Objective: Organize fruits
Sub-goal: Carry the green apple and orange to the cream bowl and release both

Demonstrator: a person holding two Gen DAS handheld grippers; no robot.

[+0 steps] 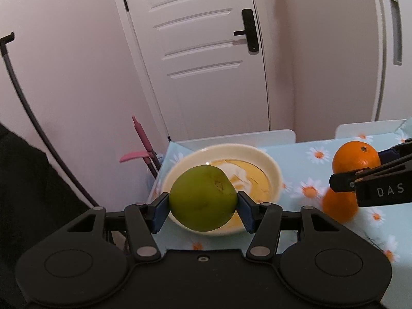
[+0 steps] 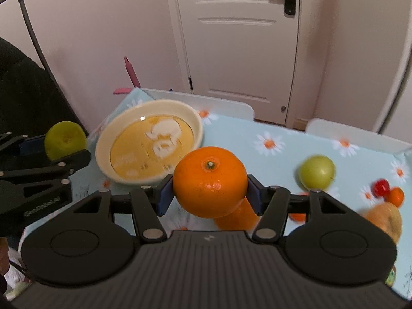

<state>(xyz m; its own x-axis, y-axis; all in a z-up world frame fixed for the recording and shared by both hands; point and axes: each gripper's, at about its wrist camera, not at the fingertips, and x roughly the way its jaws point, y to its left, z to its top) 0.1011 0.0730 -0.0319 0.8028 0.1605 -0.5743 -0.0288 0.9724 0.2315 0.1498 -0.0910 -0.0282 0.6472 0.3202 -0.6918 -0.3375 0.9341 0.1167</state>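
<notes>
Carrying two fruits toward the cream bowl (image 2: 149,144) | left tool (image 1: 203,206) closed on green fruit (image 1: 203,198), held above bowl rim, probably for dropping | right tool (image 2: 209,193) clamped on orange (image 2: 209,181), waiting above bench (image 2: 257,139) beside bowl | other fruits stay on bench.

Green fruit (image 1: 203,198), orange (image 2: 209,181), cream-and-yellow bowl (image 2: 180,108), daisy-patterned blue tablecloth (image 2: 278,134).

Readable lettering
The right gripper (image 1: 345,177) carries white letters "DAS" on its side; other print is too blurred.
</notes>
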